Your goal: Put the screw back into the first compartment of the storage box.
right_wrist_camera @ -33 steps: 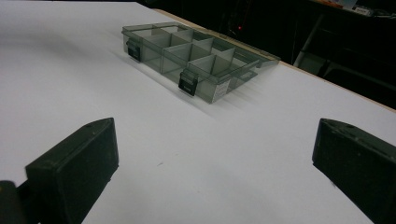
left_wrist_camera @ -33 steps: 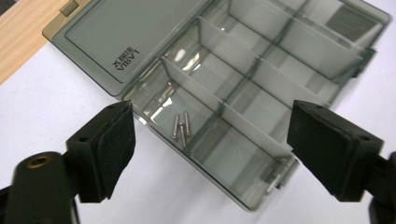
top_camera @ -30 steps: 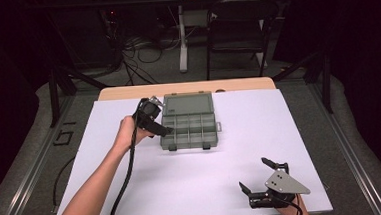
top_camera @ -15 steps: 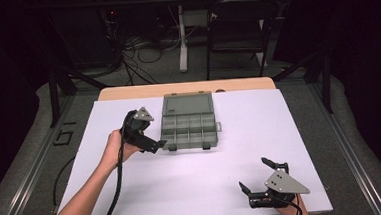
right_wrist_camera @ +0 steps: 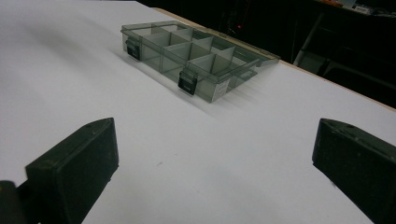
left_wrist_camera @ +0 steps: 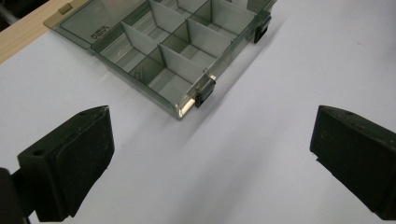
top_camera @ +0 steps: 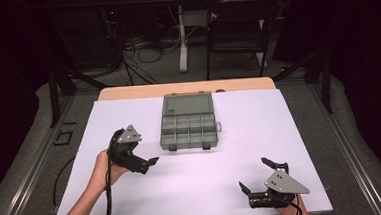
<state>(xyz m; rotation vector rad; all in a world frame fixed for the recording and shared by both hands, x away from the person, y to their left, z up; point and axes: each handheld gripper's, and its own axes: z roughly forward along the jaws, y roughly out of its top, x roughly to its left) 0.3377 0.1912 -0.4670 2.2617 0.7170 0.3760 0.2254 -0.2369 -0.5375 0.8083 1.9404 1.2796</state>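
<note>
i've got the box [top_camera: 188, 121] sitting open at the far middle of the counter [top_camera: 280, 132], lid laid flat behind it toward the wood edge, tray side nearer me. tray is smoky clear plastic w/ divider walls making small compartments; the ones i can see look empty. two dark latches on its near wall, a small tab sticking out on its right side.

left gripper [top_camera: 149, 162] is held in the left hand [top_camera: 104, 168] just off the box's near-left corner, near but not touching, jaws pointing right across the counter. its jaws have just been opening and now stand spread wide, released, nothing between them. in the left gripper view i look past both black jaws at bare white counter, w/ the box [left_wrist_camera: 177, 51] up ahead and its near latch [left_wrist_camera: 204, 92] apart from the jaw tips. cable runs from the gripper back along the forearm.

right gripper [top_camera: 255, 176] rests low at the near right of the counter, well apart from the box, grey plate on top. jaws spread wide too, released, nothing in them. right gripper view has the box [right_wrist_camera: 196, 58] farther off across the counter, both latches facing the cam, lid flat beyond it.
</note>
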